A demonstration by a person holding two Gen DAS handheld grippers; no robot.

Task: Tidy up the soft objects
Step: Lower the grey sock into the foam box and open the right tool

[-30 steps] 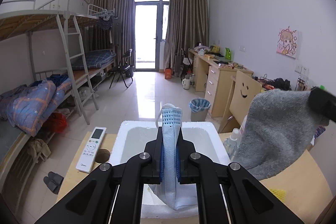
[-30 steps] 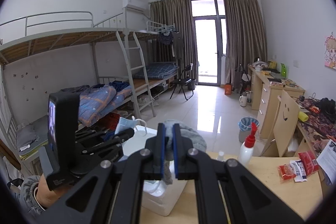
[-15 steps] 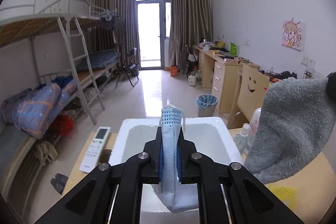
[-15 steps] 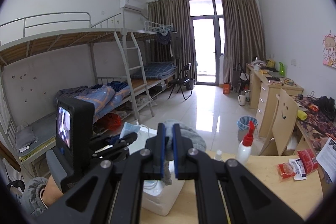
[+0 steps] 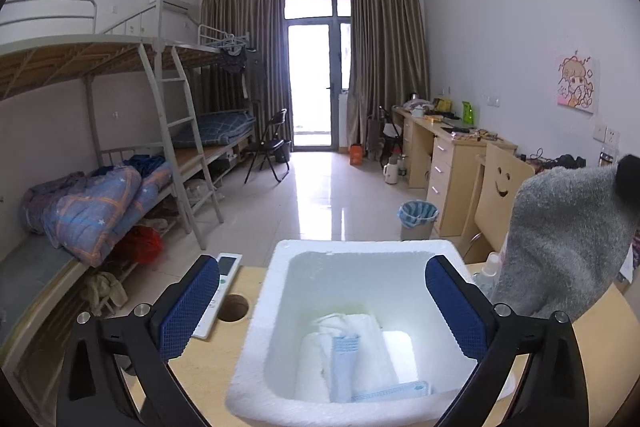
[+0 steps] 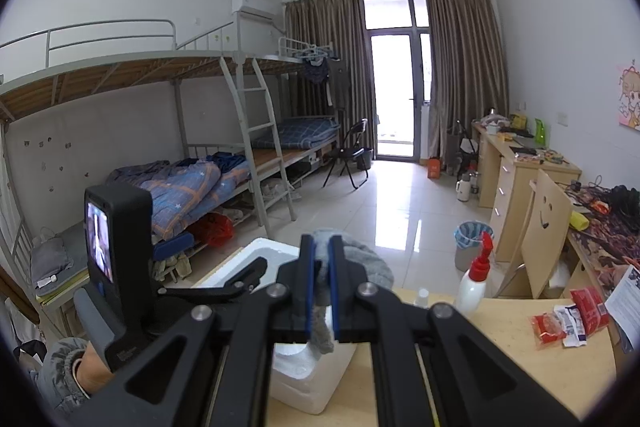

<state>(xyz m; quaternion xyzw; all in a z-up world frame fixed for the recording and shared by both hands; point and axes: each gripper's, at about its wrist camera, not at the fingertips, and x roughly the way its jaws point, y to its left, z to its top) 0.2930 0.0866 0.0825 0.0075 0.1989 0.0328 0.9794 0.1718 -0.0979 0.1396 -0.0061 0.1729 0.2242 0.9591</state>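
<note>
Fingers of the left gripper stood spread to their widest, having just been opening, with nothing between the blue, cross-hatched rubber pads. Below and ahead of them sat the white, square foam box with thick, grainy walls, open at the top. On its floor lay the pale blue pleated face mask, thin and limp, its long axis running away from the camera, draped over a folded white cloth that looked soft and lightly ribbed. To the left of the box, on the pale wooden worktop, rested a slim white remote control beside a round cable hole.

To the right, hanging well above the worktop and just beside the box, was the grey fuzzy sock, thick, nubbly and sagging under its own weight. The right gripper was clenched on it, the fabric pinched flat between its narrow blue pads, the loose end bunched above and a tail drooping below. The box lay to the left of and below the sock, so the right hand seemed the one placed to carry it across and lower it in.
</note>
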